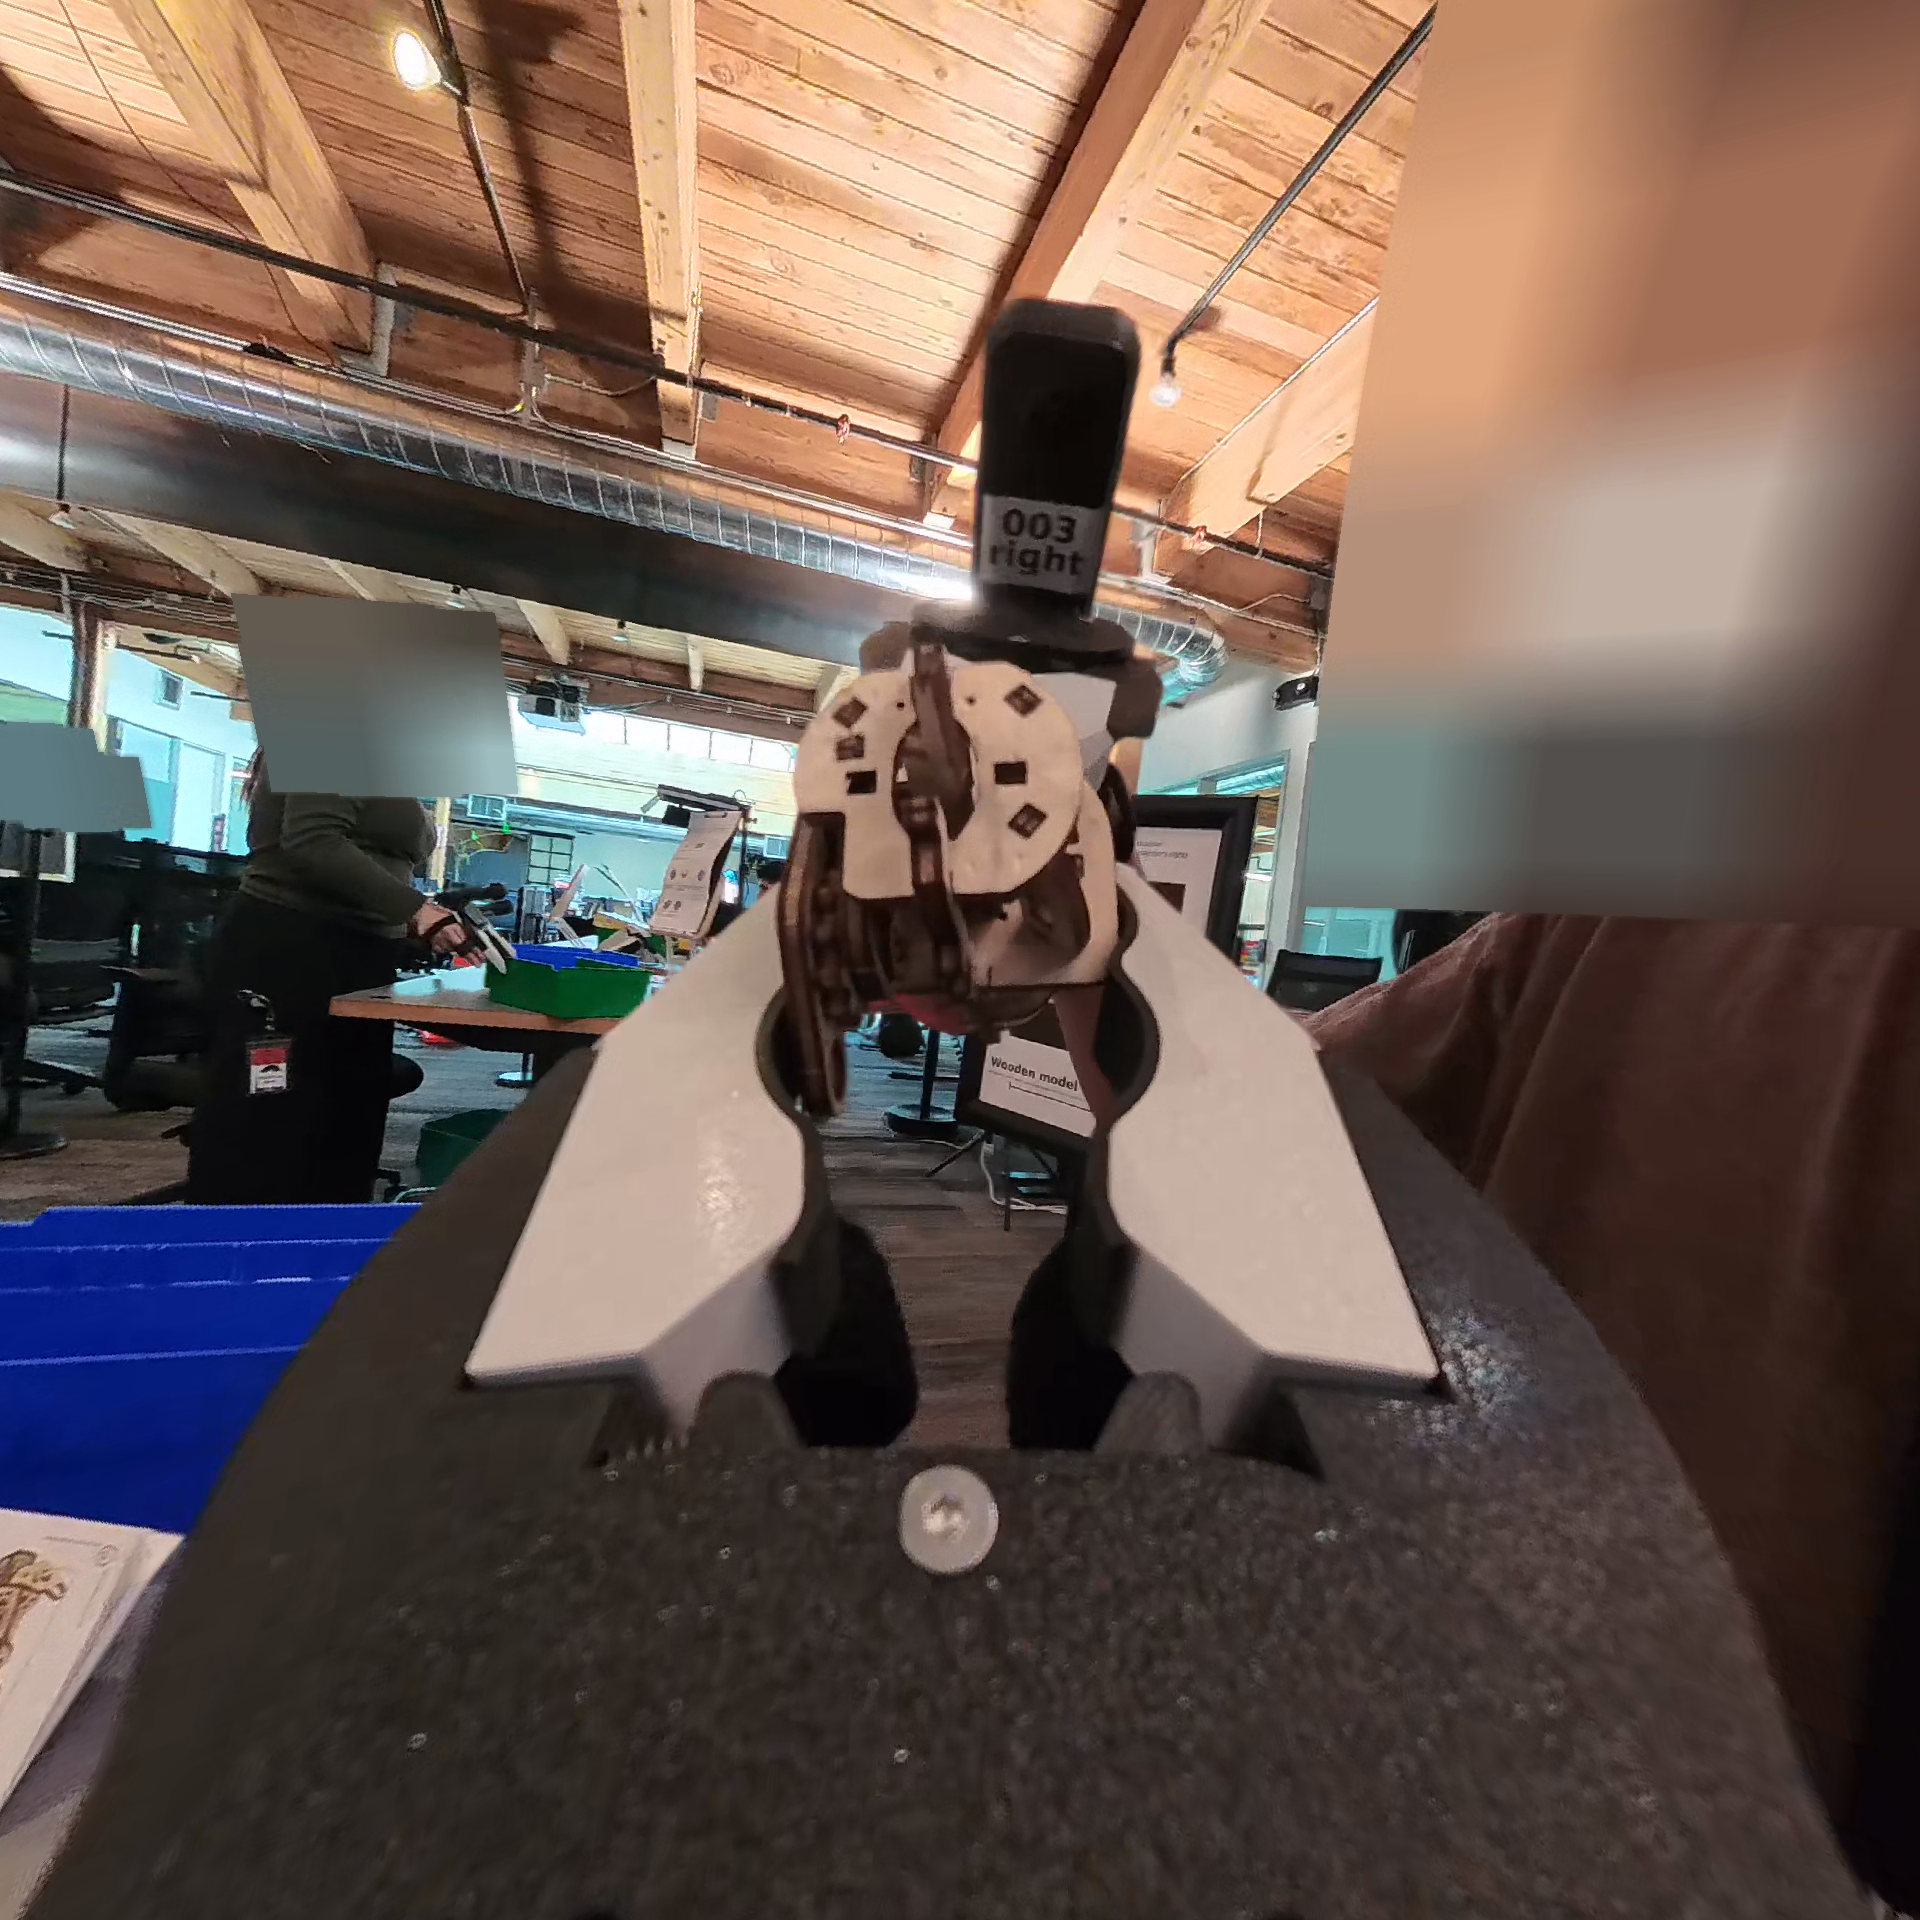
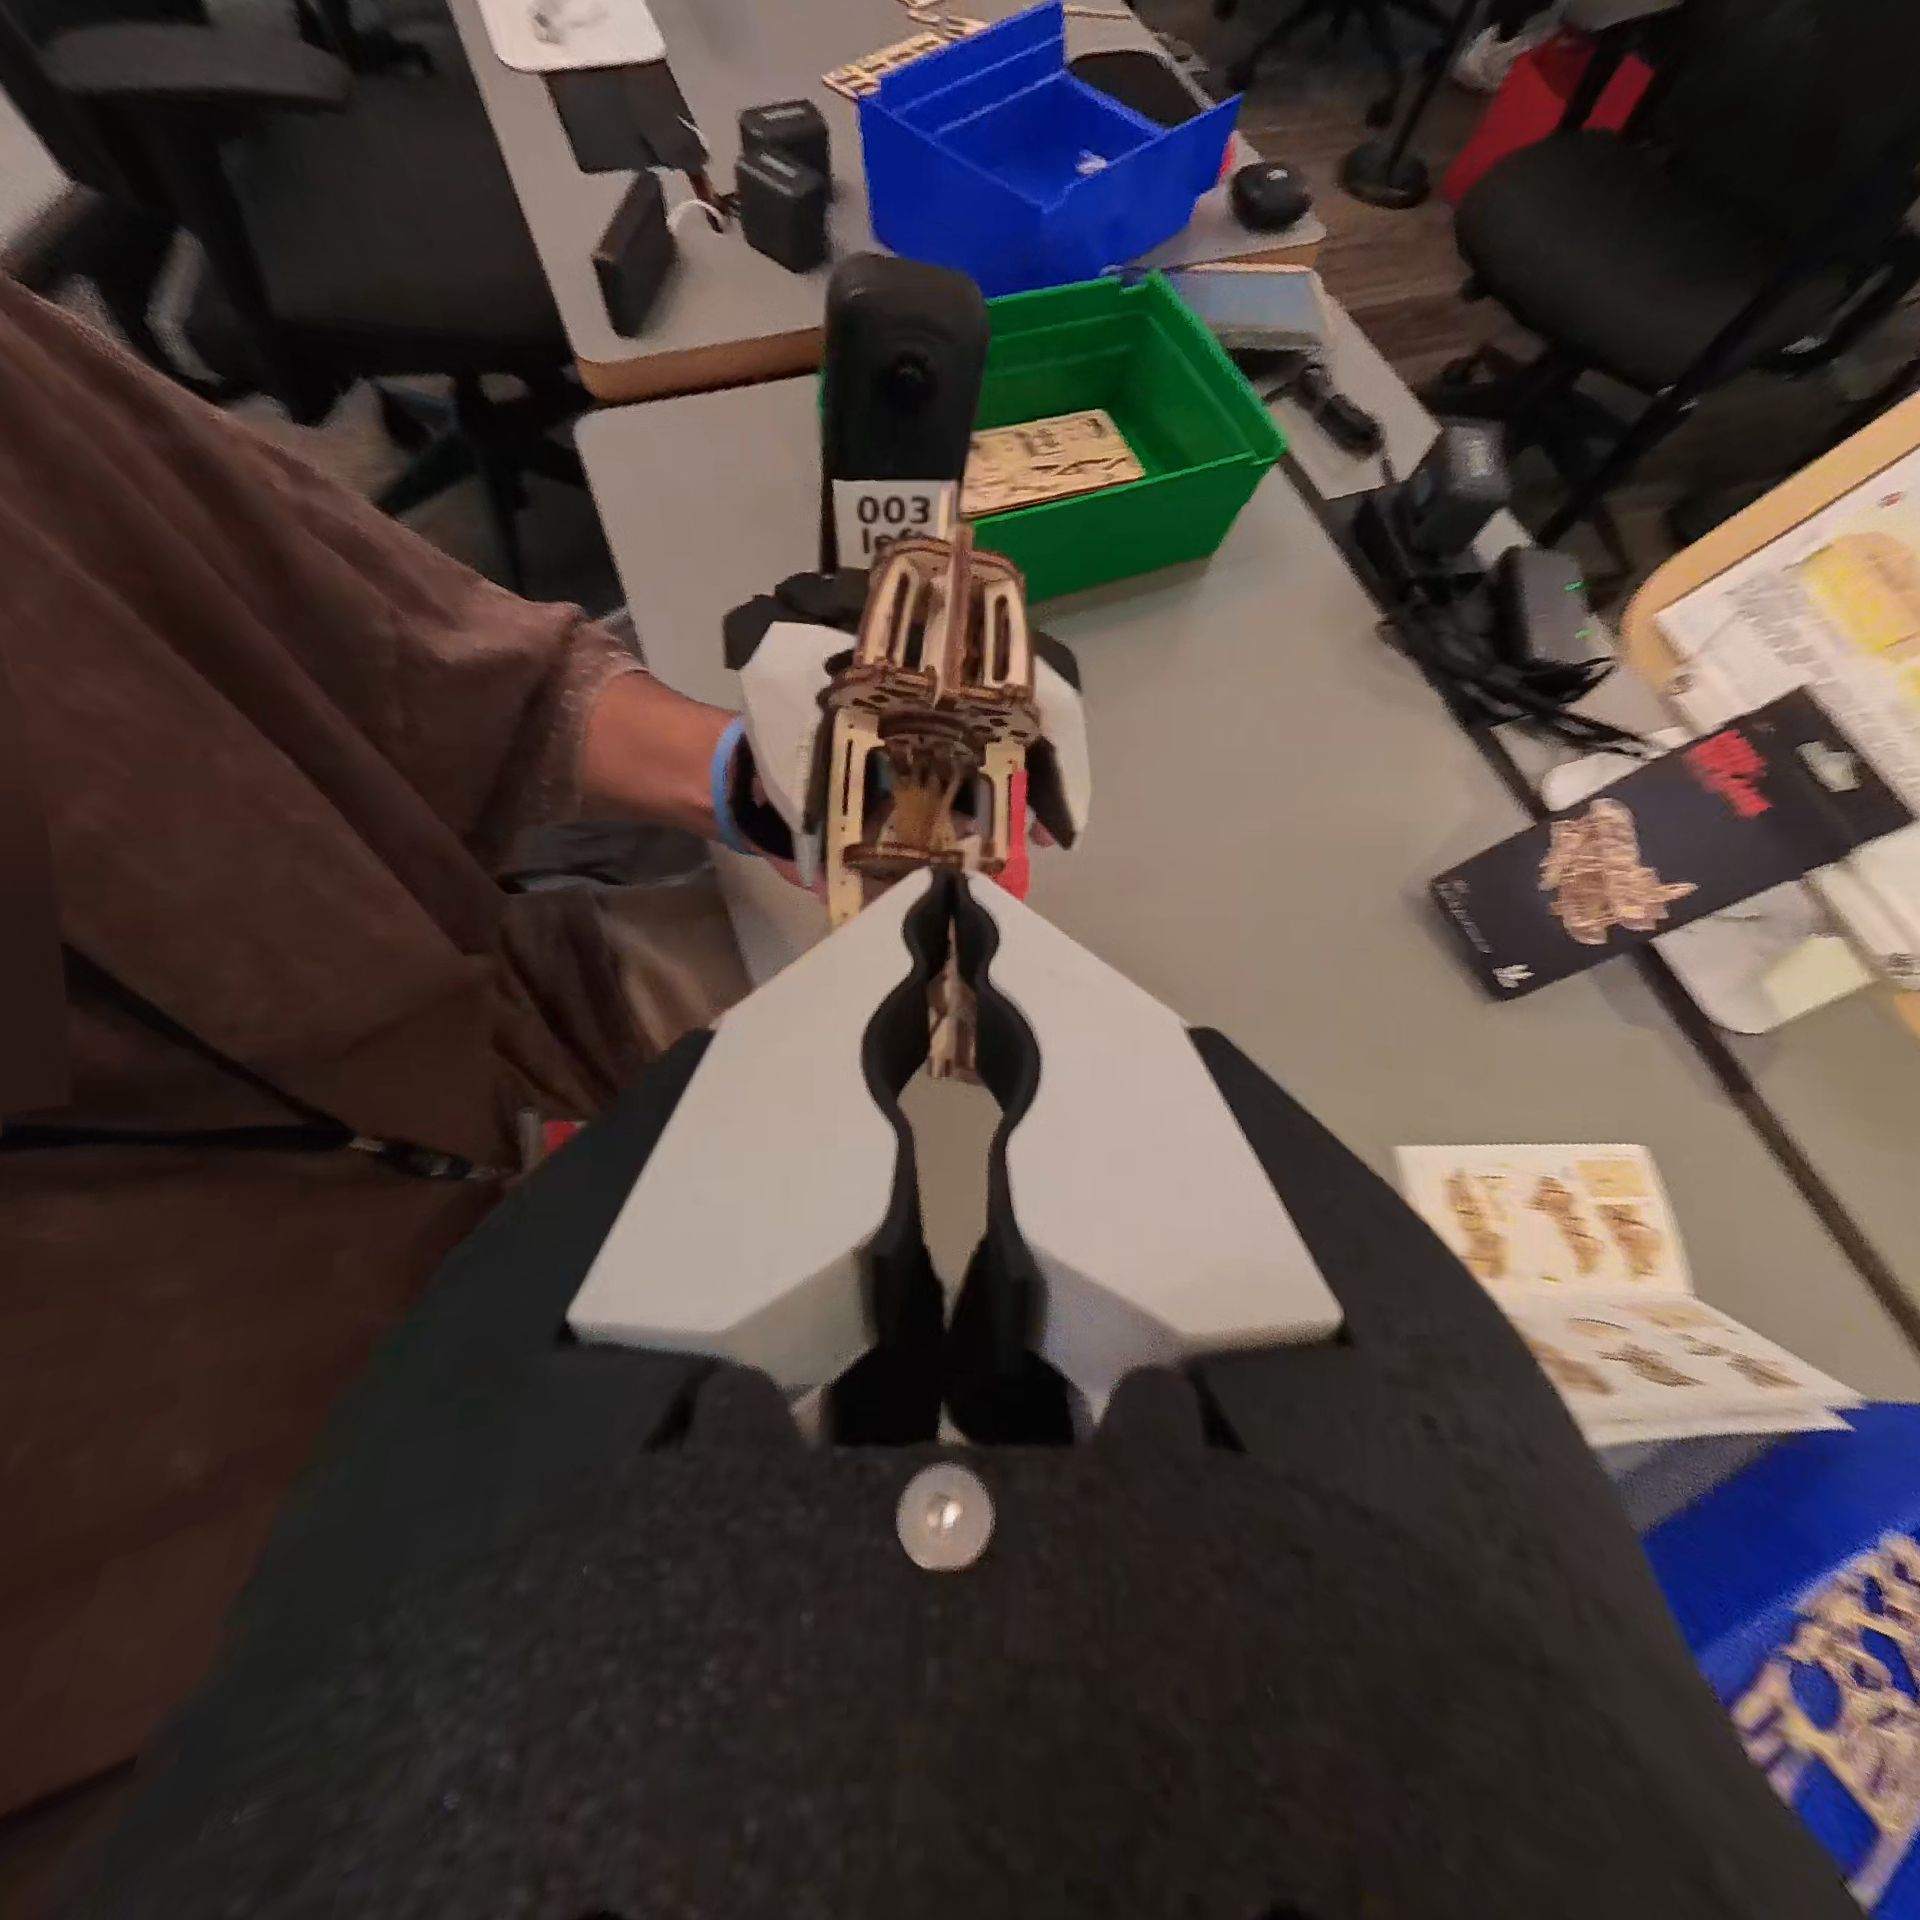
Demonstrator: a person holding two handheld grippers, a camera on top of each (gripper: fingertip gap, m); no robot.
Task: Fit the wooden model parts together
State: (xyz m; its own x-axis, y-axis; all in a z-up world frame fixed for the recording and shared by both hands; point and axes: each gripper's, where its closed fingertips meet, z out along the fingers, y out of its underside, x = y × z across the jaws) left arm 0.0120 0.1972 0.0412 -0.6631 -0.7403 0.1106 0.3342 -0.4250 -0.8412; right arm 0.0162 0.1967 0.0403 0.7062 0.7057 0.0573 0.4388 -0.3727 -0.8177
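— Grey table (image 2: 1195, 790) below, cluttered: green bin (image 2: 1132, 436) with an uncut wooden sheet in it, blue bin (image 2: 1029, 156) behind that, instruction sheets (image 2: 1558, 1247) off to my right. So where do we stand?

— Well along, I'd judge. My left claw (image 2: 914, 748) carries the model (image 2: 925, 717) — a built-up frame of arches, plates and a geared core, many parts already slotted together. Seen from my left wrist, the model (image 1: 935, 852) sits out at the tips of that claw (image 1: 951, 997), its fingers spread about as wide as the frame and bearing on its sides.

— And your right claw?

— My right claw (image 2: 948, 894) is pressed nearly together, pinching a thin flat piece (image 2: 951, 1013) edge-on between the pads, its tip just beside the model's lower end.

— Seated yet?

— I cannot tell; the joint is hidden behind my fingertips. My guess is that this piece is not yet home — it wants lining up with its slot and a push. More parts remain in that sheet.
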